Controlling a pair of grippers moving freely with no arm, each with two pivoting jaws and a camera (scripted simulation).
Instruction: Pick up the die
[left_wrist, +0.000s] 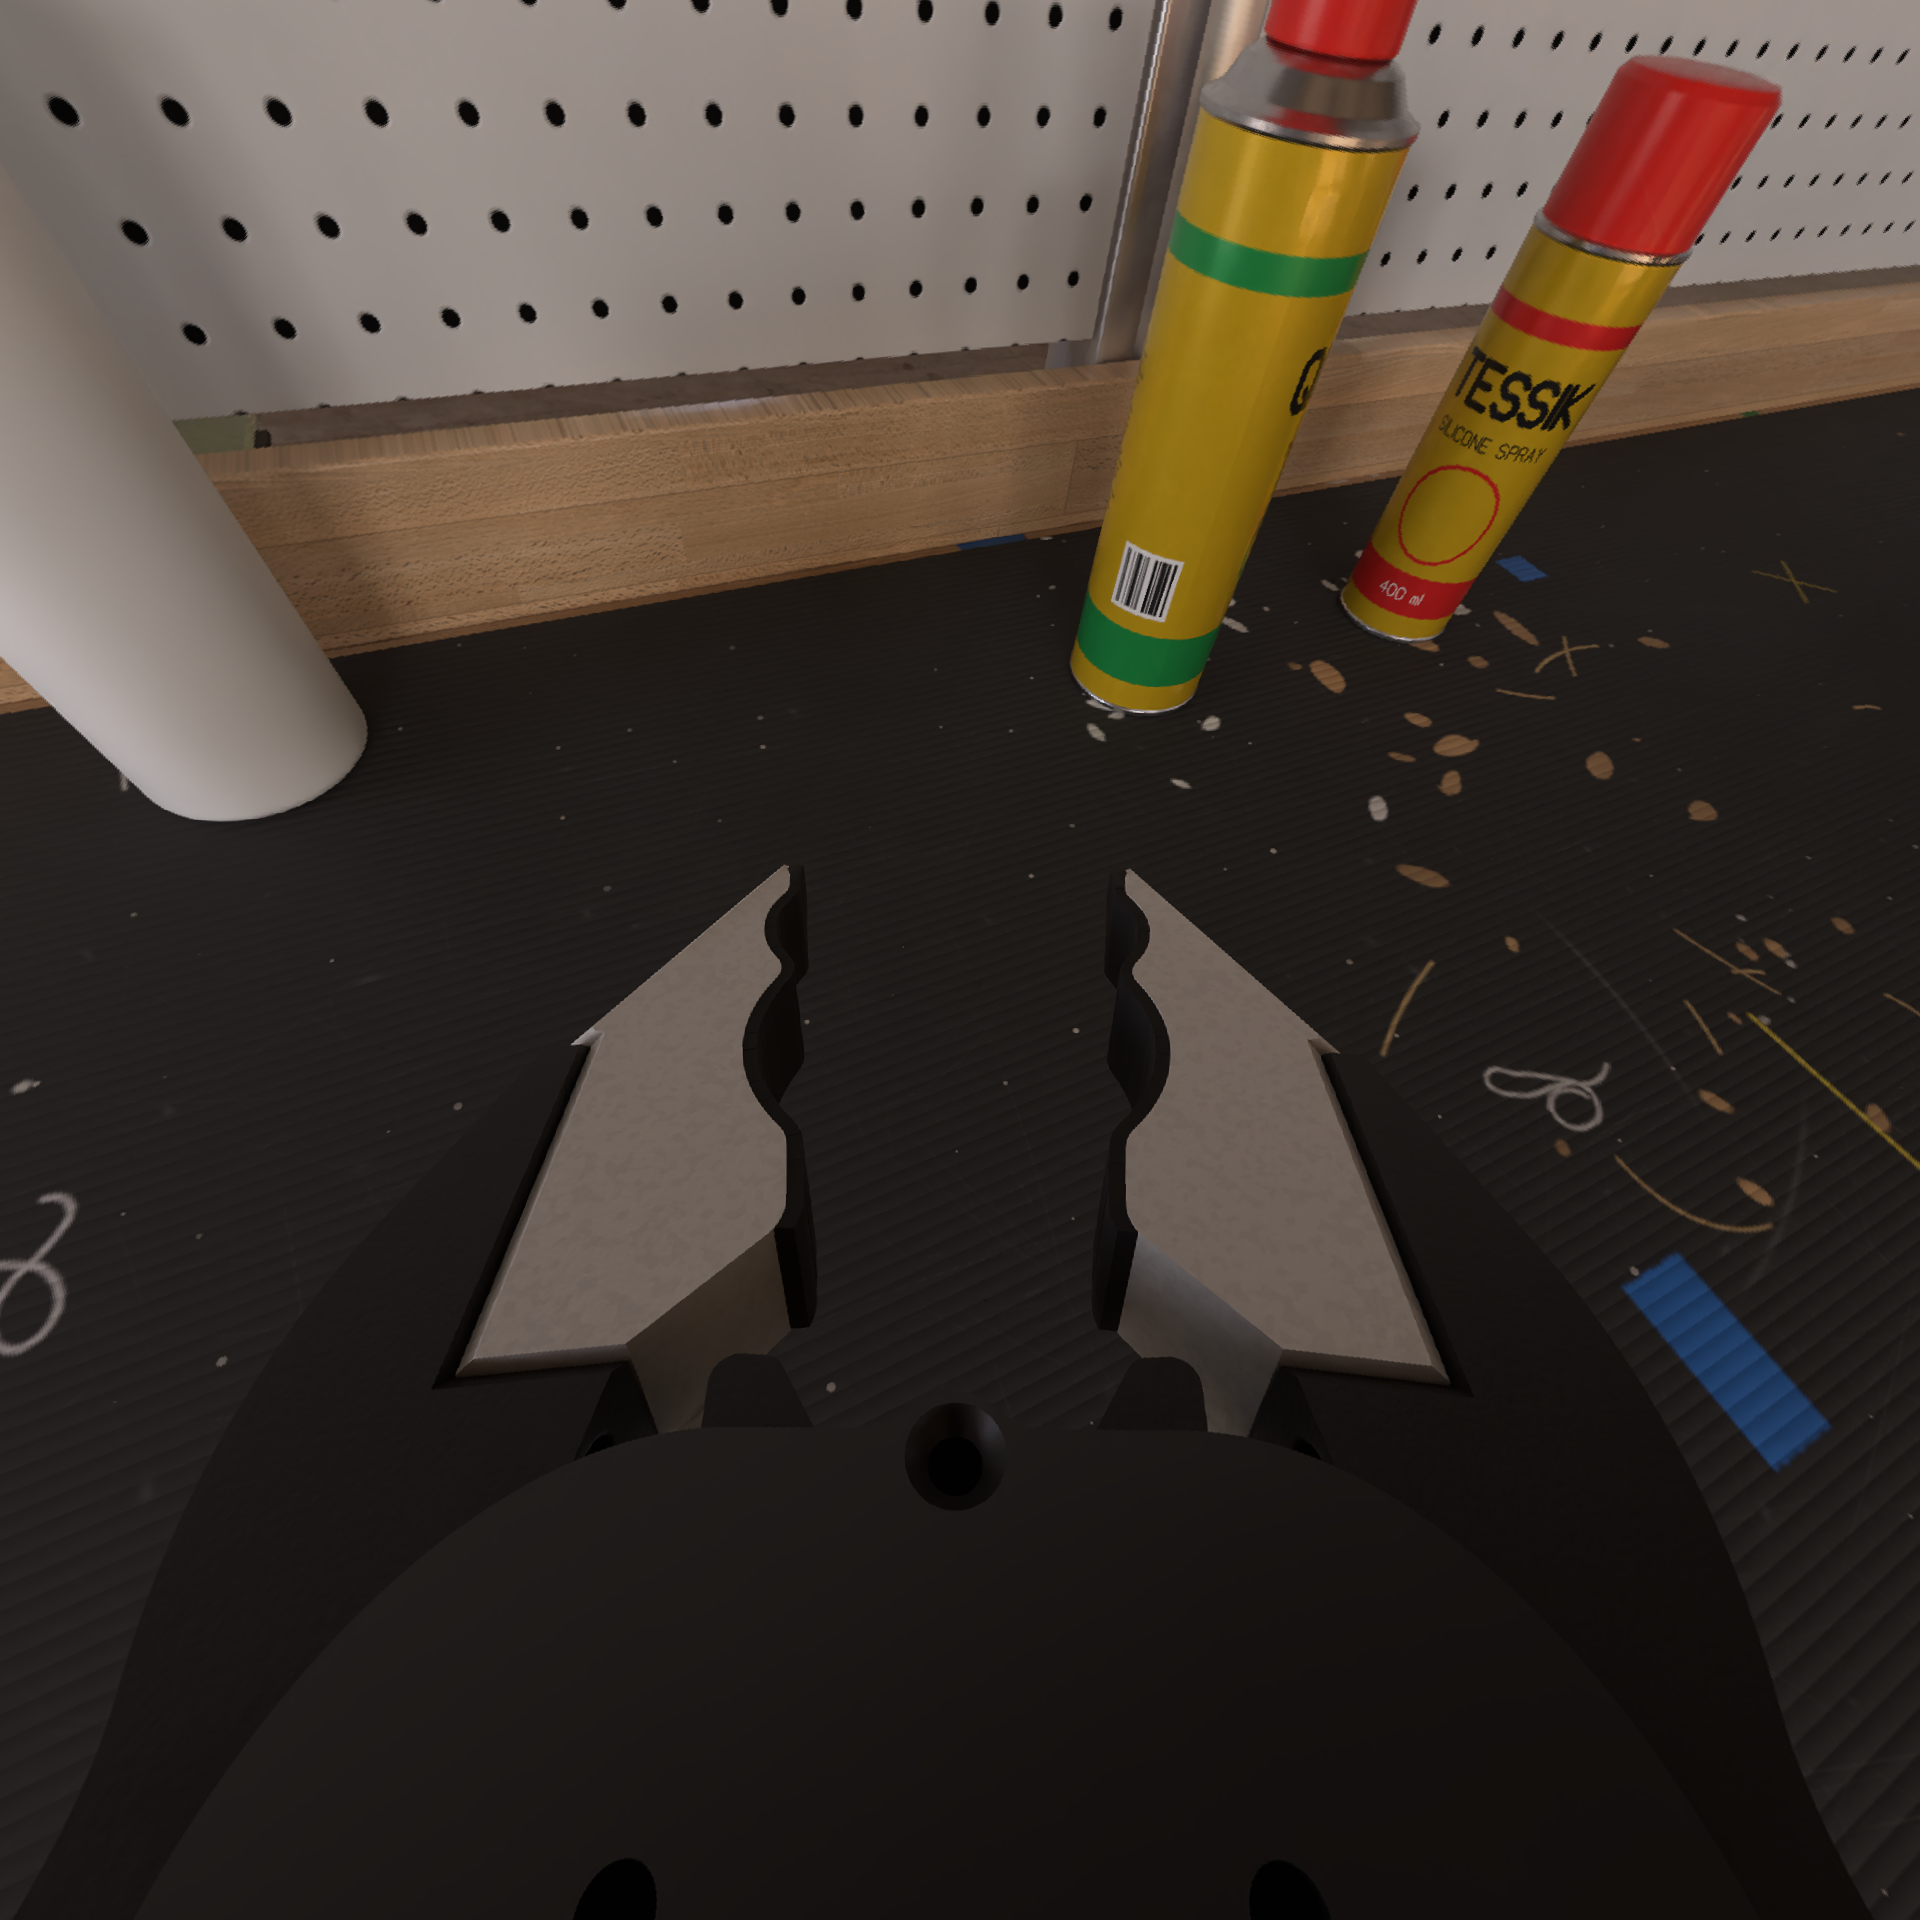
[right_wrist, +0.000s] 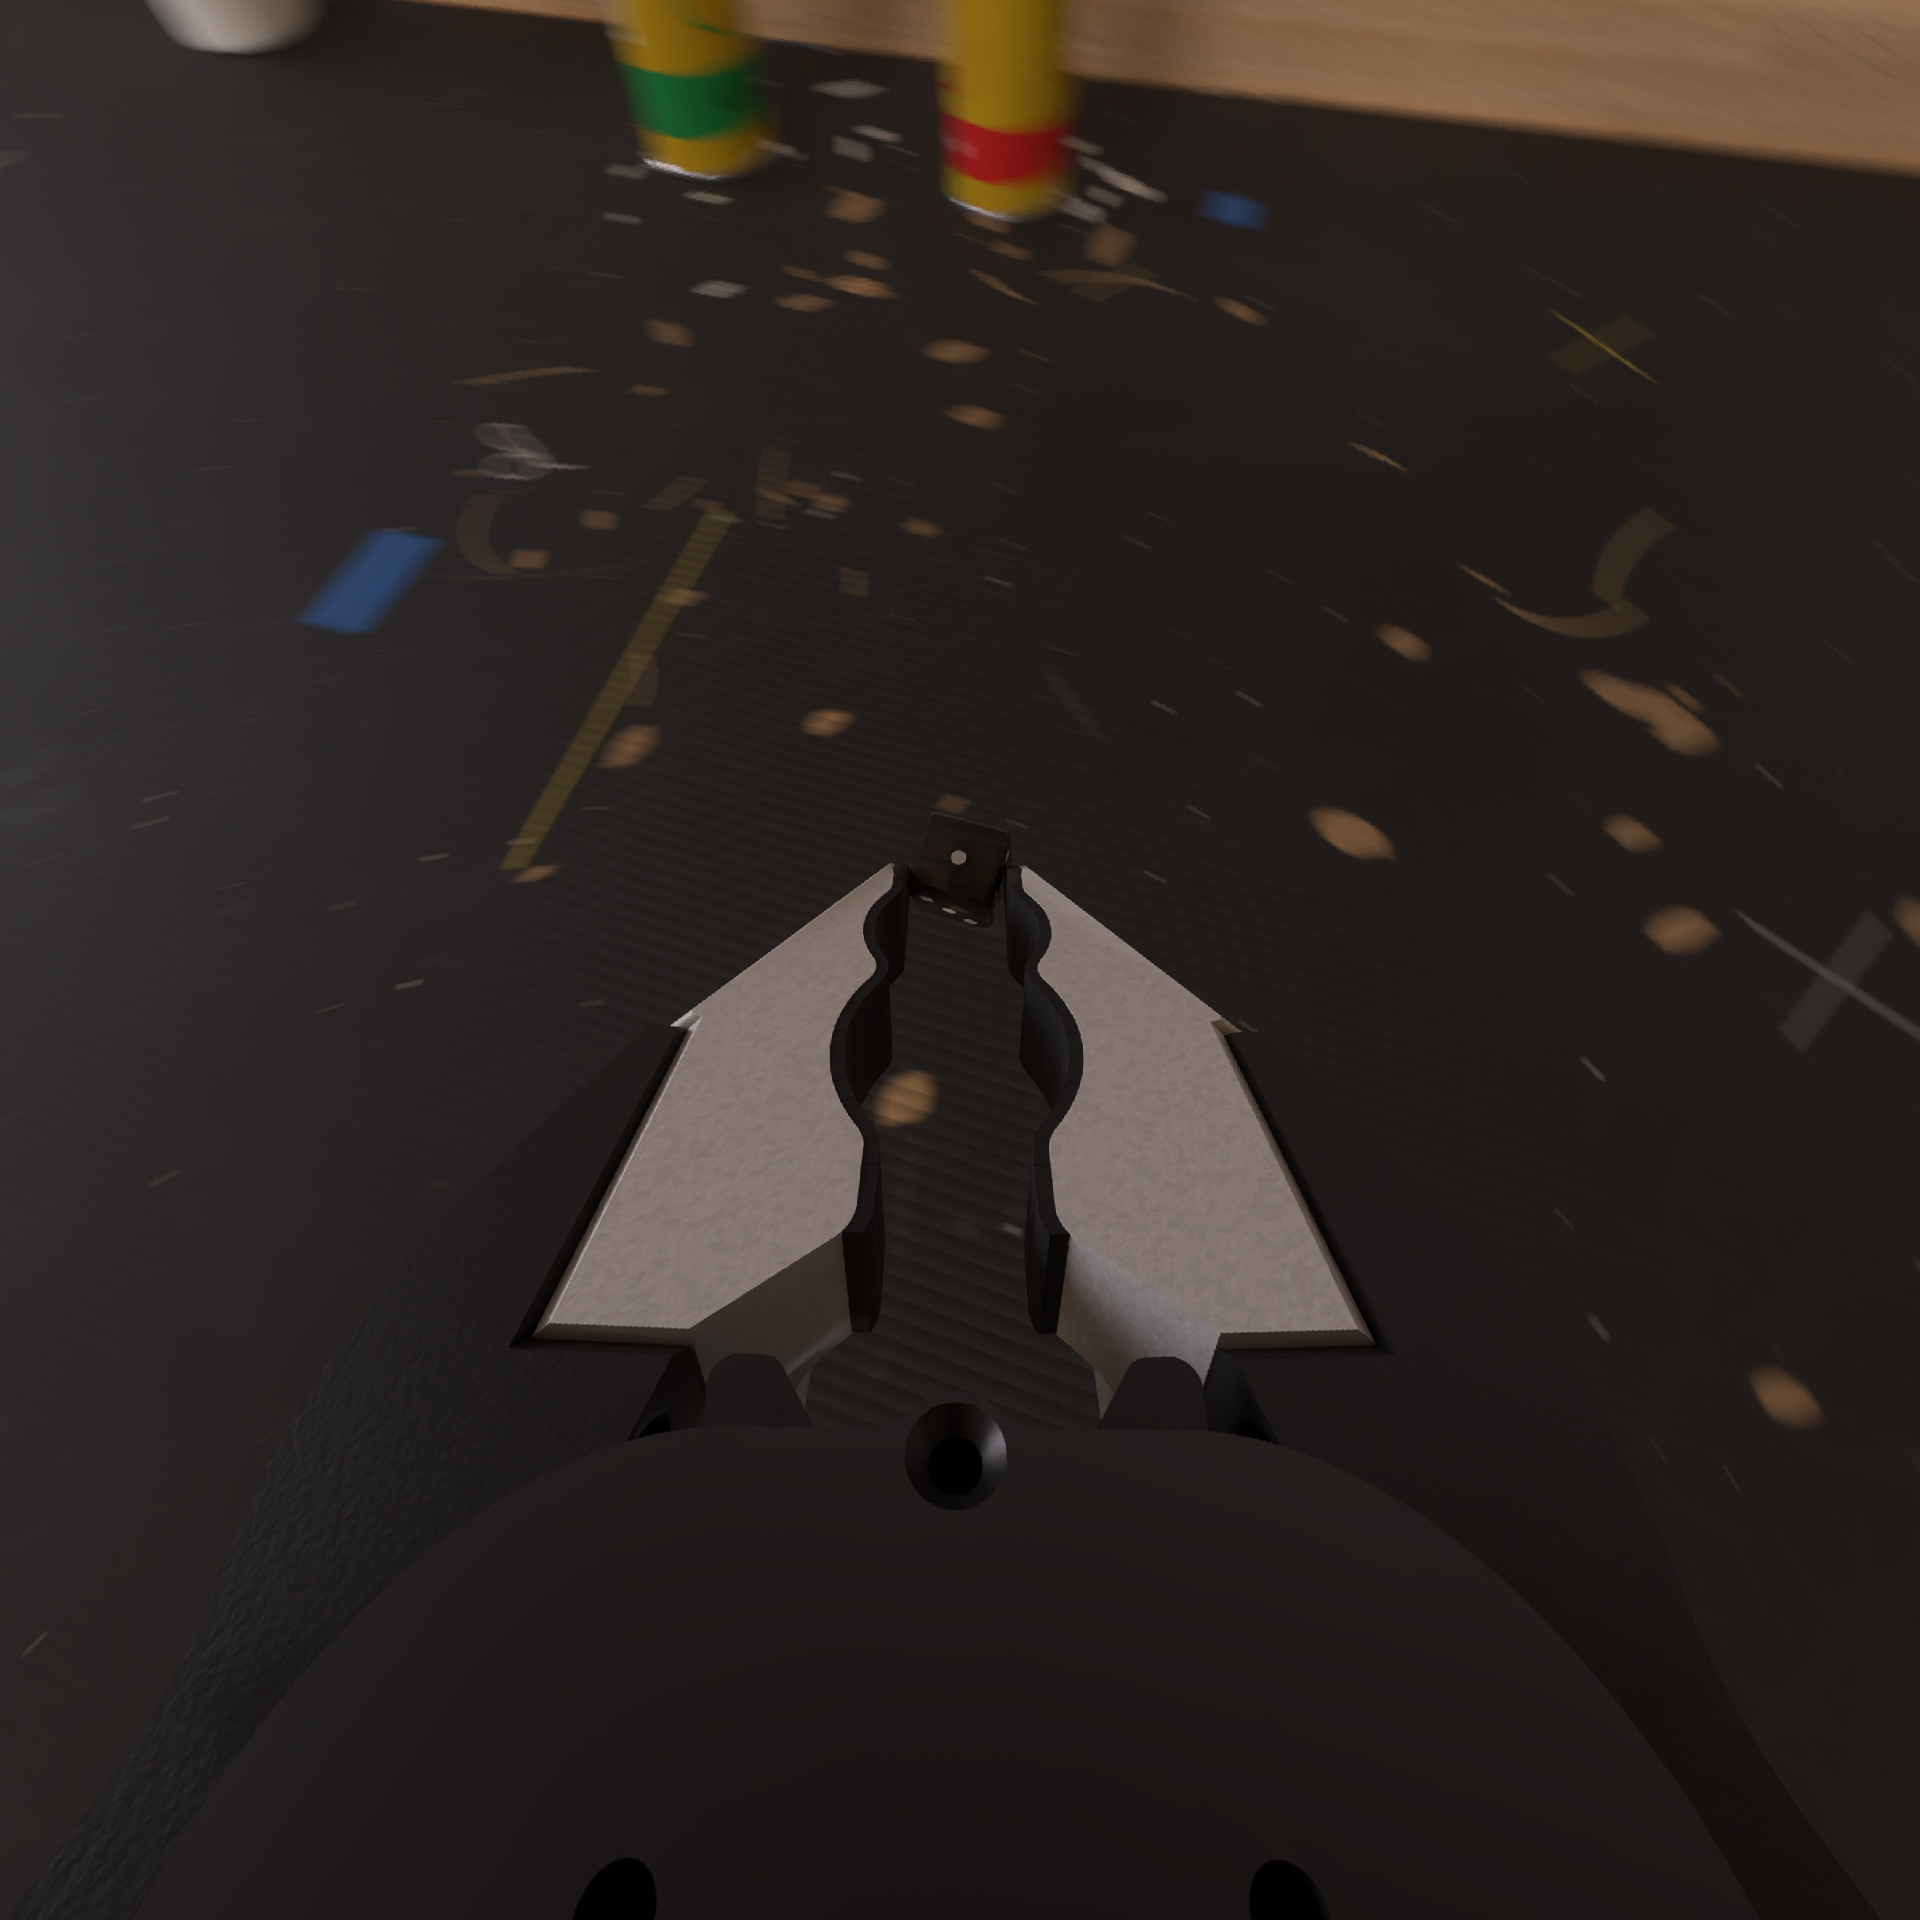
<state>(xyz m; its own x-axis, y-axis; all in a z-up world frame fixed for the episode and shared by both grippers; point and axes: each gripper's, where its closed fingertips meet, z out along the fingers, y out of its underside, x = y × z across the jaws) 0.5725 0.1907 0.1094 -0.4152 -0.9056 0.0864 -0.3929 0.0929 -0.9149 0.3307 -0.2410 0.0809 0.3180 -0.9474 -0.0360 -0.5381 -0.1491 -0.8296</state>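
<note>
One die (right_wrist: 960, 871), black with pale pips, pinched between the tips of the right gripper (right_wrist: 957, 889). Tilted: one-pip face up and toward the camera, a second face with two pips visible turned down toward the jaw gap. Cube, so no long axis to record. Whether lifted clear of the mat (right_wrist: 312, 1039) or touching it: cannot tell. Right fingers narrowed onto the die, jaws nearly parallel, pads touching its left and right faces.

From the die outward, right wrist view: tan chips scattered all round, densest from 12 to 3 o'clock; yellow line at 10 o'clock; blue tape strip (right_wrist: 369, 594) farther out at 10 o'clock; smaller blue patch at 1 o'clock, far. Background blurred.

Two spray cans, both yellow, upright, capped red, contents not visible. Green-band can (right_wrist: 694, 99) at 11 o'clock, red-band can (right_wrist: 1006, 145) at 12 o'clock, both near the wood rail (right_wrist: 1455, 73). White post base at far 10 o'clock.

Left gripper (left_wrist: 958, 883): jaws wide, nothing between them, hanging over bare mat. In its view: green-band can at 12 o'clock, red-band can at 1 o'clock, white post (left_wrist: 156, 623) at 10 o'clock, pegboard (left_wrist: 571, 208) behind the rail, one blue strip at 4 o'clock. Die not in this view.
</note>
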